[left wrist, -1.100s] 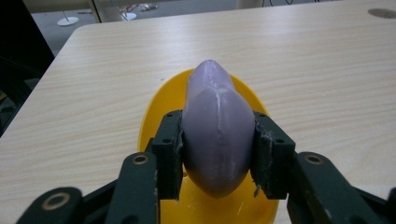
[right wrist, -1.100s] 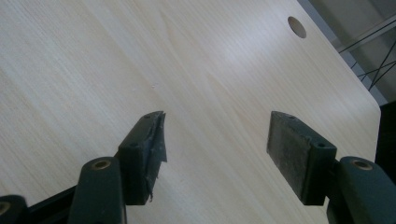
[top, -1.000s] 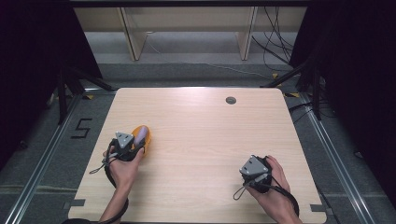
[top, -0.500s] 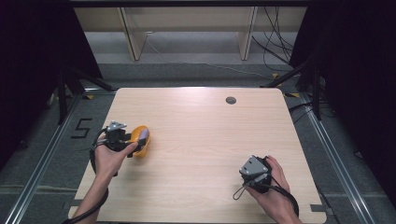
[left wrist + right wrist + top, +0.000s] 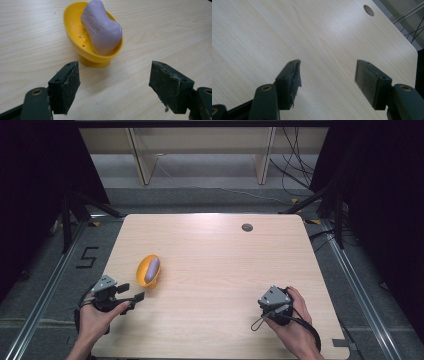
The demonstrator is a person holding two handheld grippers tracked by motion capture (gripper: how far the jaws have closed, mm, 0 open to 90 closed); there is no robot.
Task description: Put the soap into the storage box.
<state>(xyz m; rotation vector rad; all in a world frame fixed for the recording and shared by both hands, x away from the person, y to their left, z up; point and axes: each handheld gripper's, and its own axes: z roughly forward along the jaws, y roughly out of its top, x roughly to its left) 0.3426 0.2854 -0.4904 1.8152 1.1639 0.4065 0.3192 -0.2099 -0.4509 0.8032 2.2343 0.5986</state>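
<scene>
On the bench (image 5: 210, 270), the soap bar (image 5: 151, 266) lies in the soap dish (image 5: 145, 276) at nine o'clock. The left tongs (image 5: 134, 292) sit just beside the dish at seven, the right tongs (image 5: 265, 307) well apart at five, a cable hole (image 5: 247, 227) at one.

Light fell from above onto the table (image 5: 215, 270), leaving a pale sheen near its far edge, while the surroundings stayed nearly black. Shadows were soft and short; a faint one lay under the soap dish (image 5: 92, 50) in the left gripper view. The high view was slightly soft and grainy. In both gripper views the near jaws appeared dark and a little blurred, and the wood grain remained sharp.
</scene>
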